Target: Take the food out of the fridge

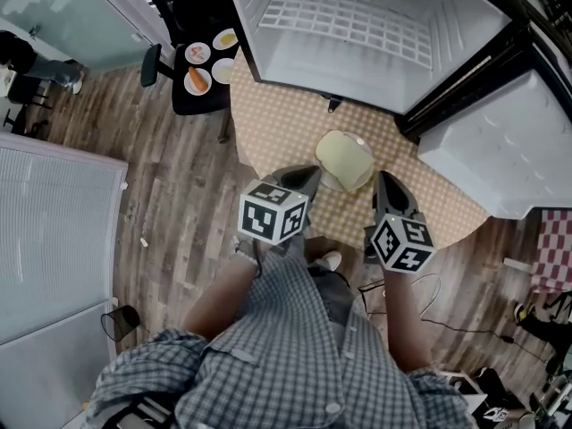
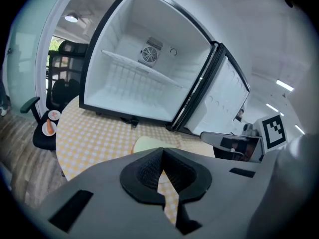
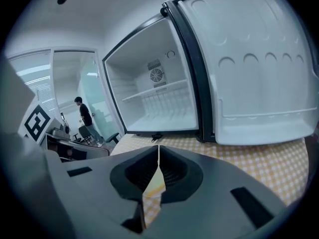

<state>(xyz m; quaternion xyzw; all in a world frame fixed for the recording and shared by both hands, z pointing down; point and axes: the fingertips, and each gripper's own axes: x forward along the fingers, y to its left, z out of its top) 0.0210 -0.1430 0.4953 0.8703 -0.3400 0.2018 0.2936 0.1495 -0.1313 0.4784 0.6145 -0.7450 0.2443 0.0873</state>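
While both grippers hang over the near part of the round table (image 1: 277, 119) (image 2: 94, 133) (image 3: 279, 163) with its yellow checked cloth, the pale yellow food item (image 1: 346, 159) (image 2: 148, 144) sits out of the fridge, between their tips and above the cloth. The left gripper (image 1: 308, 175) (image 2: 162, 156) has its jaws pressed together, with its tip right at the item's left edge. The right gripper (image 1: 384, 181) (image 3: 158, 153) is closed too, with its tip just beside the item's right edge. No view shows whether either tip pinches the item's rim.

Beyond the item, at the far side of the table, the fridge (image 1: 259, 25) (image 2: 144, 73) (image 3: 154, 98) stands open. Its white interior shows only a wire shelf and a small fan grille on the back wall. Its door (image 1: 509, 150) (image 2: 224, 98) (image 3: 254, 68) is swung wide to the right.

Left of the table, a black chair (image 1: 192, 96) (image 2: 42, 138) carries small plates of food (image 1: 197, 80). In the right gripper view, a person (image 3: 85, 116) stands far off by a glass partition. The wearer's checked shirt (image 1: 286, 356) fills the near edge of the head view.
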